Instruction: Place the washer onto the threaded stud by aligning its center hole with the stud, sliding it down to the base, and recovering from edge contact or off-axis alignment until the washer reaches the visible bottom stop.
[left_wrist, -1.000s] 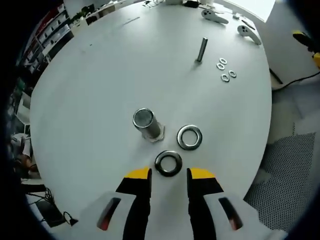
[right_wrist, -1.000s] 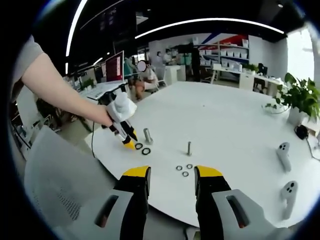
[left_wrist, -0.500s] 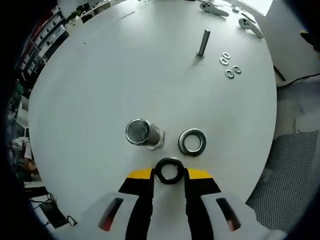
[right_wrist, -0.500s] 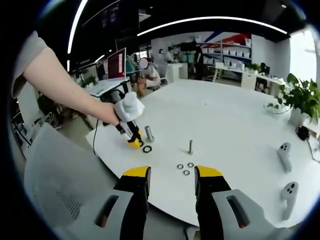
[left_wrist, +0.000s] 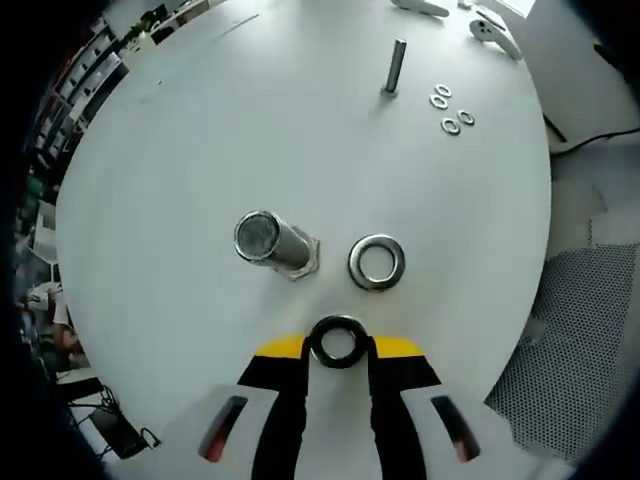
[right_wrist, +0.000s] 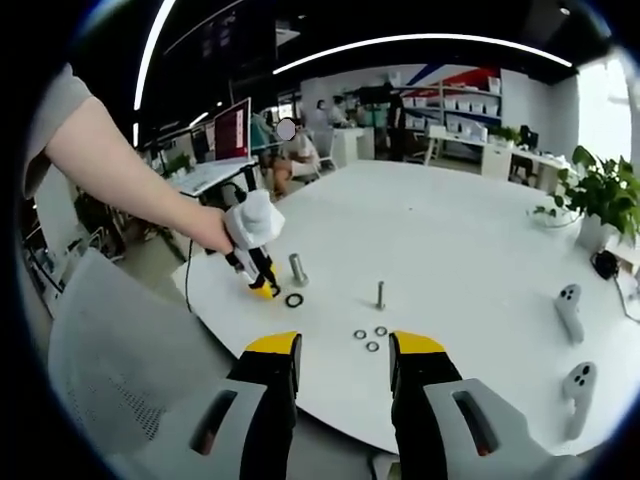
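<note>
Left tool (left_wrist: 338, 347) clamped on dark washer (left_wrist: 338, 340) at desk (left_wrist: 200, 130) edge, thick stud (left_wrist: 270, 241) just ahead, right tool (right_wrist: 343, 350) held apart, empty

Our right gripper (right_wrist: 342, 362) hovers with jaws apart at the near edge of a white round table (right_wrist: 470, 260). Far left, our left gripper (right_wrist: 262, 288) touches down beside a thick stud (right_wrist: 297, 269) and a dark washer (right_wrist: 294, 300).

Controller (left_wrist: 497, 27) cut off (top edge)

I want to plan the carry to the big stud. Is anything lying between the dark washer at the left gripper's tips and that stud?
Nothing visible does. The dark washer sits between the left gripper tips; the table between it and the large stud is bare. The silver washer lies off to the side.
</note>
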